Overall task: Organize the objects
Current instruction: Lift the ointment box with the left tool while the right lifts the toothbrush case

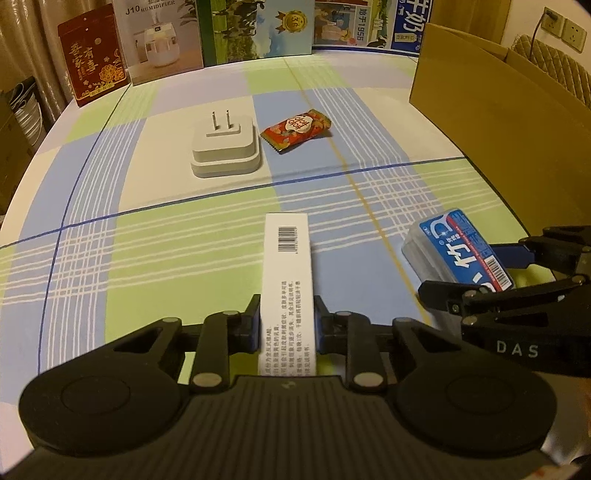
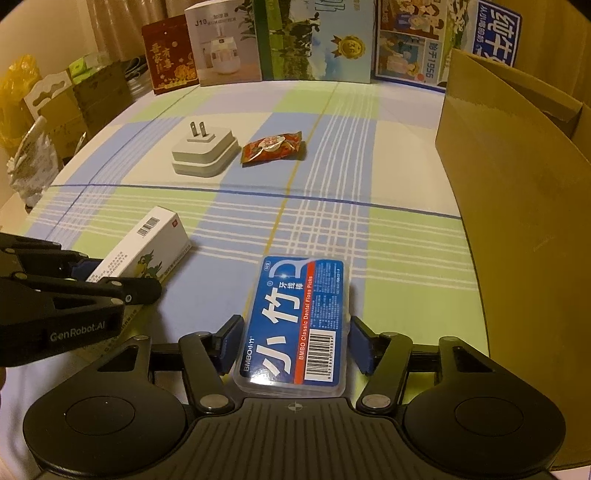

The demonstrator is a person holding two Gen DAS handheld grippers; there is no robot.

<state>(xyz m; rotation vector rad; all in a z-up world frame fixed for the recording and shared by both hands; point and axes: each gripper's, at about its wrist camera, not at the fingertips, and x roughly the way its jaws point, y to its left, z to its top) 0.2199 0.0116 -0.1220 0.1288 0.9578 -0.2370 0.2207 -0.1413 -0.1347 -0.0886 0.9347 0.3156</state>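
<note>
My left gripper [image 1: 287,314] is shut on a long white carton [image 1: 287,273] with a barcode, resting on the checked tablecloth; it also shows in the right wrist view [image 2: 147,247]. My right gripper [image 2: 293,332] has its blue pads on both long sides of a clear blue-labelled dental floss pick box [image 2: 295,325], which lies on the cloth; the box also shows in the left wrist view [image 1: 461,251]. A white plug adapter [image 1: 225,147] and a red candy packet [image 1: 295,129] lie farther back.
An open brown cardboard box [image 1: 498,122] stands at the right, also in the right wrist view [image 2: 517,184]. Printed cartons [image 1: 255,29] line the table's far edge. Bags and boxes [image 2: 44,110] sit beyond the left edge.
</note>
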